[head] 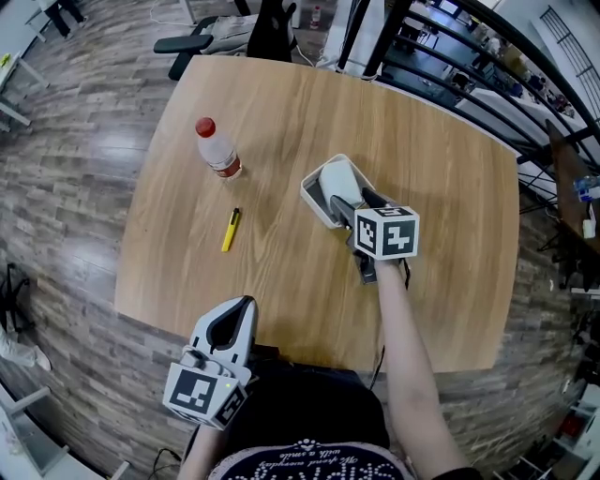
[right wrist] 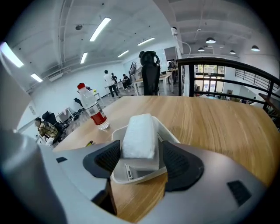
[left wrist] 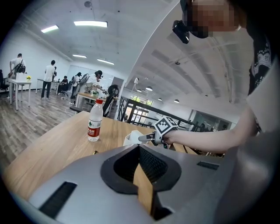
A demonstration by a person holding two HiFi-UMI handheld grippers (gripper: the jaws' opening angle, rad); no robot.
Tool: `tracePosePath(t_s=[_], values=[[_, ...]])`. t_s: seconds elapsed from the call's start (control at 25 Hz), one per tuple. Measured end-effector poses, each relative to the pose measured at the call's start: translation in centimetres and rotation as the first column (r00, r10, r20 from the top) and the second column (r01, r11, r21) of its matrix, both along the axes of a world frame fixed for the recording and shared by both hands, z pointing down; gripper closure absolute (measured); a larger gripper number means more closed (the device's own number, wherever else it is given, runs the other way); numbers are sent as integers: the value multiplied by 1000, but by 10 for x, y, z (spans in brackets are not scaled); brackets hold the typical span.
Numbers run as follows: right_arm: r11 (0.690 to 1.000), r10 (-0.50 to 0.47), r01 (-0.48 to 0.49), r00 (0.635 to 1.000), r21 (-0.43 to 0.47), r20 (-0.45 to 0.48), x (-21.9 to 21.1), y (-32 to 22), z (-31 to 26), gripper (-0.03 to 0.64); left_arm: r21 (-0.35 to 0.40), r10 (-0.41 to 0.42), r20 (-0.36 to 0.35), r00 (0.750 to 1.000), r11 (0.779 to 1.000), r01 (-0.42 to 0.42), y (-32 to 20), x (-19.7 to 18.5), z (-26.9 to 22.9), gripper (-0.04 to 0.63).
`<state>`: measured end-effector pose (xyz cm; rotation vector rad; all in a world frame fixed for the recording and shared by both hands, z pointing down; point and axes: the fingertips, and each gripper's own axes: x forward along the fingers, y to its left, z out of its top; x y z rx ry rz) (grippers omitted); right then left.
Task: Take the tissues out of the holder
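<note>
A white tissue pack (head: 339, 178) (right wrist: 139, 135) lies in an open white holder (head: 314, 202) (right wrist: 131, 173) near the middle of the wooden table (head: 450, 187). My right gripper (head: 345, 202) (right wrist: 140, 155) reaches in over the holder's near end. It is open at its widest, with a pad on each side of the pack and neither visibly pressing on it. My left gripper (head: 245, 304) (left wrist: 139, 148) hangs at the table's front edge, far from the holder, shut and empty.
A water bottle with a red cap (head: 217, 150) (right wrist: 94, 109) stands at the table's left. A yellow pen (head: 231, 229) lies in front of it. A black office chair (head: 267, 28) and railings sit beyond the far edge. People work at desks in the background.
</note>
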<state>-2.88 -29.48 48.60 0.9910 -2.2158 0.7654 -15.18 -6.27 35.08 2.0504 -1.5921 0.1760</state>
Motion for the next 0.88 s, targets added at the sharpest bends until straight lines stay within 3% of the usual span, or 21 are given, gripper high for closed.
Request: tracePosePath(t_s=[0.12, 0.4, 0.68, 0.88], values=[[1000, -13, 13, 1000, -25, -1, -10, 0, -3, 325, 2, -16, -2, 1000, 1000, 16, -2, -3, 0, 589], [999, -11, 5, 993, -47, -118, -3, 1, 19, 325, -18, -26, 2, 1000, 999, 26, 2, -6, 1, 589], [996, -84, 81, 987, -26, -140, -12, -3, 23, 327, -20, -58, 10, 998, 998, 58, 2, -14, -2, 589], [994, -95, 101, 984, 37, -149, -12, -3, 23, 327, -24, -82, 21, 996, 996, 82, 7, -19, -2, 589]])
